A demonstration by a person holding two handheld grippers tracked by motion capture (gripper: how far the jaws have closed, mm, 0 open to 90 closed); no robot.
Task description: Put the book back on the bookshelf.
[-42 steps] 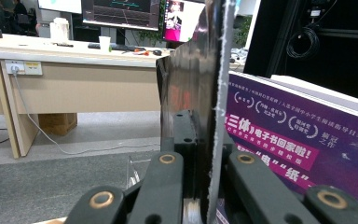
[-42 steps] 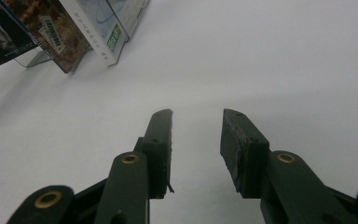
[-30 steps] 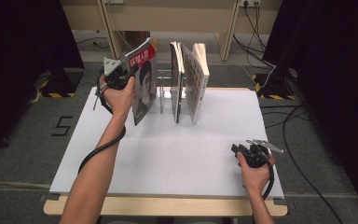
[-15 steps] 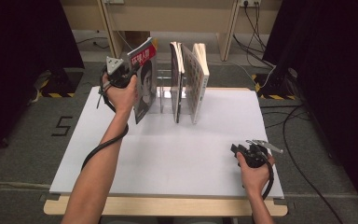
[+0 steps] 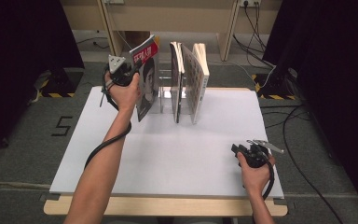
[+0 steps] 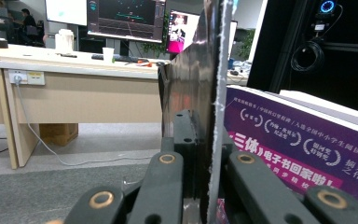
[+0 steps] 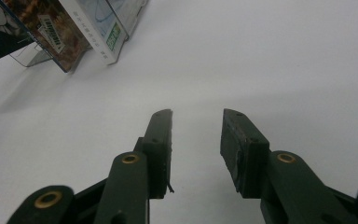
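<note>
I can read a large dark "5" [image 5: 63, 126] marked on the grey floor to the left of the table. In the left gripper view, the purple book cover [image 6: 303, 154] on the right carries white Chinese print; I make out "三体" and "电子书回家啦!" on a pink band, with smaller lines in white ovals too fine for me to read. The magazine [image 5: 147, 81] at the far left has red cover lettering I cannot decipher. The labels on the books [image 7: 51, 32] in the right gripper view are also illegible.
</note>
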